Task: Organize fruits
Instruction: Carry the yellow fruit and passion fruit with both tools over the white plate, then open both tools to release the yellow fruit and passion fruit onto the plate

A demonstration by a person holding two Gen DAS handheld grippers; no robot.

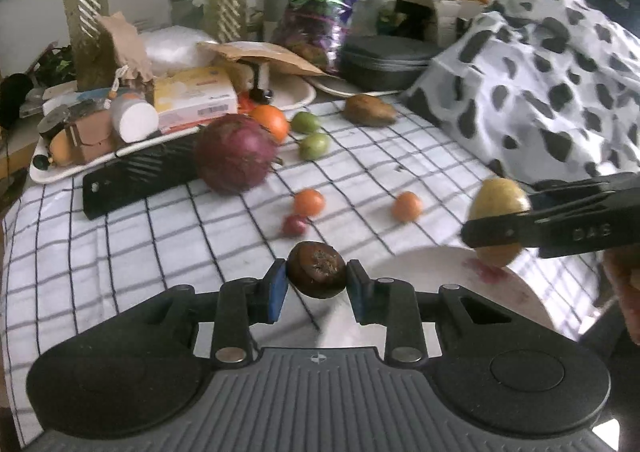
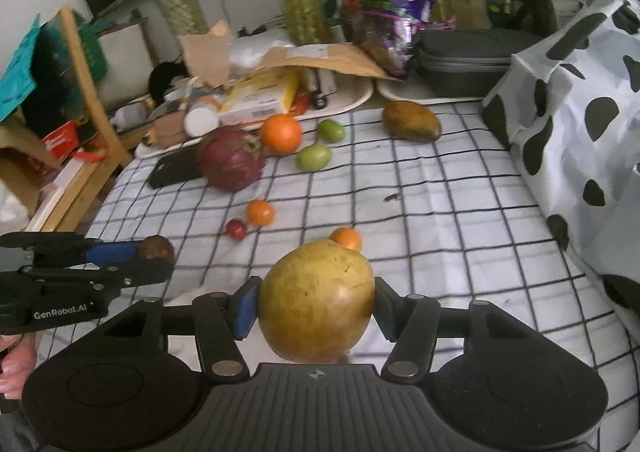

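Small dark-brown fruit (image 1: 317, 270) sits pinched between the left gripper (image 1: 317, 280) pads, held above the checked cloth (image 1: 120, 252) near the white plate (image 1: 440, 272); looks light, firm, rounded, so best gripped across its widest middle. Yellow fruit (image 2: 316, 302) is clamped across its middle by the right gripper (image 2: 316, 306), over the plate; probably heavier, smooth-skinned, may slip or bruise if squeezed hard. Loose oranges, green fruits and a big purple-red fruit (image 1: 234, 154) lie farther back.
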